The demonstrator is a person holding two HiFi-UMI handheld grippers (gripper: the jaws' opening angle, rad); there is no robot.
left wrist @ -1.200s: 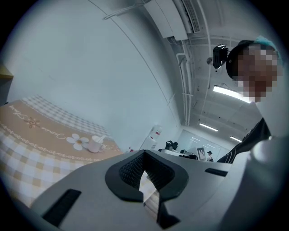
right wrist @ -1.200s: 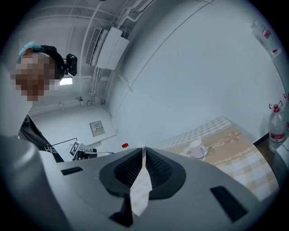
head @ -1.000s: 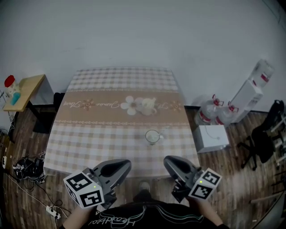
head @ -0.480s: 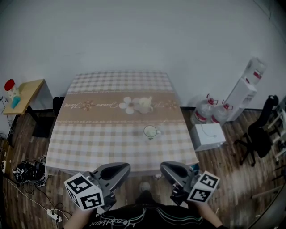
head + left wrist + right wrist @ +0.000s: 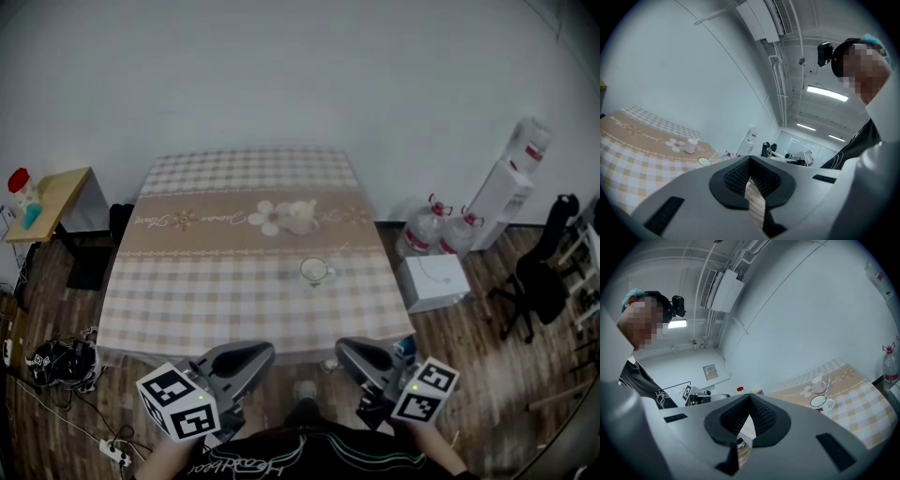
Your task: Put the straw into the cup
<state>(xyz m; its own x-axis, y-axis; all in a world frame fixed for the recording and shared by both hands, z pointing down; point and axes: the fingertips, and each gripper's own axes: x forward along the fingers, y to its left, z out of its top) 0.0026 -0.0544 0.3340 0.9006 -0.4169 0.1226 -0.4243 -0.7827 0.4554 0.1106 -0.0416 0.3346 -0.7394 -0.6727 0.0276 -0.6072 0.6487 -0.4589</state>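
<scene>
A clear glass cup [image 5: 316,271] stands on the checked tablecloth [image 5: 187,300], right of the middle. In the right gripper view a striped straw [image 5: 828,383] leans in this cup [image 5: 821,402]. A pale mug [image 5: 304,217] sits further back on a flower print. My left gripper [image 5: 251,354] and right gripper [image 5: 352,351] hover side by side in front of the table's near edge, close to my body. Both are shut with nothing between the jaws. The left gripper view shows the cup [image 5: 704,161] small and far off.
A small wooden side table [image 5: 56,192] with a red-capped jar [image 5: 21,178] stands at the left. Water bottles [image 5: 427,232], a white box [image 5: 433,281], a water dispenser [image 5: 511,187] and a black chair [image 5: 548,272] are at the right. Cables [image 5: 56,356] lie on the floor.
The table and cup have slid up and away in the head view as I backed off. Both grippers stay low in front of me, empty.
</scene>
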